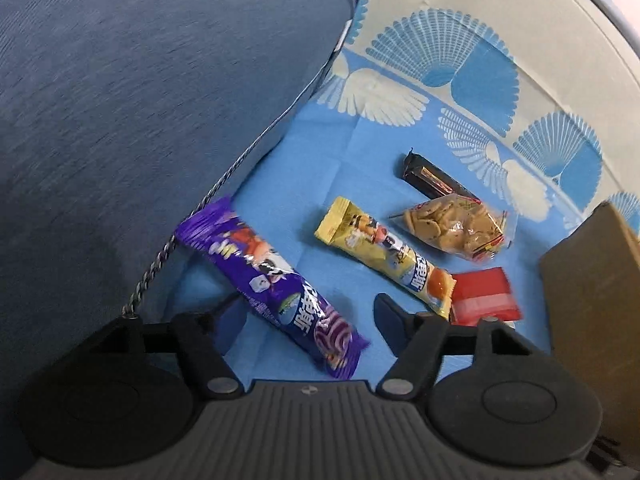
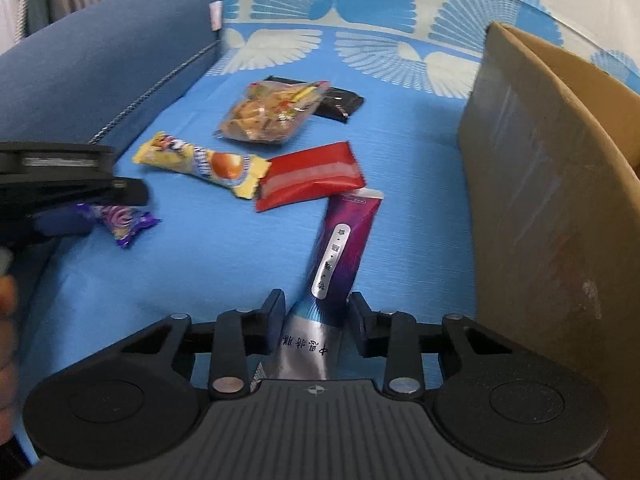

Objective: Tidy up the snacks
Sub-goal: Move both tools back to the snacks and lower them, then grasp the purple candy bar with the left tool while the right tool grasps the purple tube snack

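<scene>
My left gripper [image 1: 306, 314] is open, its fingers on either side of the near end of a purple snack bar [image 1: 276, 284] lying on the blue cloth. My right gripper [image 2: 316, 312] is shut on a purple and silver long packet [image 2: 344, 248], held just above the cloth. A yellow snack bar [image 1: 384, 252], a clear bag of crackers [image 1: 452, 226], a red packet [image 1: 484, 296] and a black bar [image 1: 432, 178] lie beyond. The yellow bar [image 2: 200, 162], red packet [image 2: 310, 178], cracker bag [image 2: 272, 114] and black bar [image 2: 340, 102] also show in the right wrist view.
A brown cardboard box [image 2: 552, 184] stands open at the right, also at the right edge of the left wrist view [image 1: 596, 292]. A blue sofa arm [image 1: 140, 120] rises at the left. A patterned cushion back [image 2: 400, 12] lies behind. The left gripper body [image 2: 72, 184] shows at left.
</scene>
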The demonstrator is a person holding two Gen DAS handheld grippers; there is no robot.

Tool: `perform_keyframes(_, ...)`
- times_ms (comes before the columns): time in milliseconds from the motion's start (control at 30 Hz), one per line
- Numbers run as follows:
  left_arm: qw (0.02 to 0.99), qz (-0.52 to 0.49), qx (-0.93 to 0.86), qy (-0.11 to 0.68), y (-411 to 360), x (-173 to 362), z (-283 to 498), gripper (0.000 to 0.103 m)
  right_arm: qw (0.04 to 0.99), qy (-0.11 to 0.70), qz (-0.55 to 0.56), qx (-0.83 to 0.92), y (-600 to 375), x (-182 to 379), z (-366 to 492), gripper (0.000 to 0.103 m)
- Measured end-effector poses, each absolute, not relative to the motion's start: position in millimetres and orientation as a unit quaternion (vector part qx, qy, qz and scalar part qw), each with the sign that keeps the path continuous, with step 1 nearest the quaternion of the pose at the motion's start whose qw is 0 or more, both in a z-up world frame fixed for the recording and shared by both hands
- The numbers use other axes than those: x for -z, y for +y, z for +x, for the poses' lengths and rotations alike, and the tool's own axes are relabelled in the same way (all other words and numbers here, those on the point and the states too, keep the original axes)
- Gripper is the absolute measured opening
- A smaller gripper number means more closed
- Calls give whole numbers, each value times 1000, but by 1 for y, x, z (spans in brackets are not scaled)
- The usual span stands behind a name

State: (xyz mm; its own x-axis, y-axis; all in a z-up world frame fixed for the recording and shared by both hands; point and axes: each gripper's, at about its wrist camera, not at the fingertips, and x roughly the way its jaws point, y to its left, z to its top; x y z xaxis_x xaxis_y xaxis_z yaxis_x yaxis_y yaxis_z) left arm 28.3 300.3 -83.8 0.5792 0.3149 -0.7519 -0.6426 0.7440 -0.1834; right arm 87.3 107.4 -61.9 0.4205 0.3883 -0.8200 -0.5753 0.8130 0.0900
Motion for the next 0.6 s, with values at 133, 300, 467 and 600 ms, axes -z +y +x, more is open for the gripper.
perform_keyframes(133, 861, -211, -285, 365, 300, 84, 26, 26, 830, 455, -93, -308, 107, 60, 86, 24)
perform_keyframes(300, 872, -227, -265, 343, 300, 72, 17, 26, 832, 445, -88, -320, 108, 52, 82, 15)
perform_keyframes(467, 877, -247, -204, 358, 292, 57, 12, 26, 826, 434, -97, -345, 102, 36, 70, 13)
perform_keyframes(600, 887, -191, -159, 389, 274, 38, 5, 26, 814, 444, -92, -362, 91, 18, 65, 13)
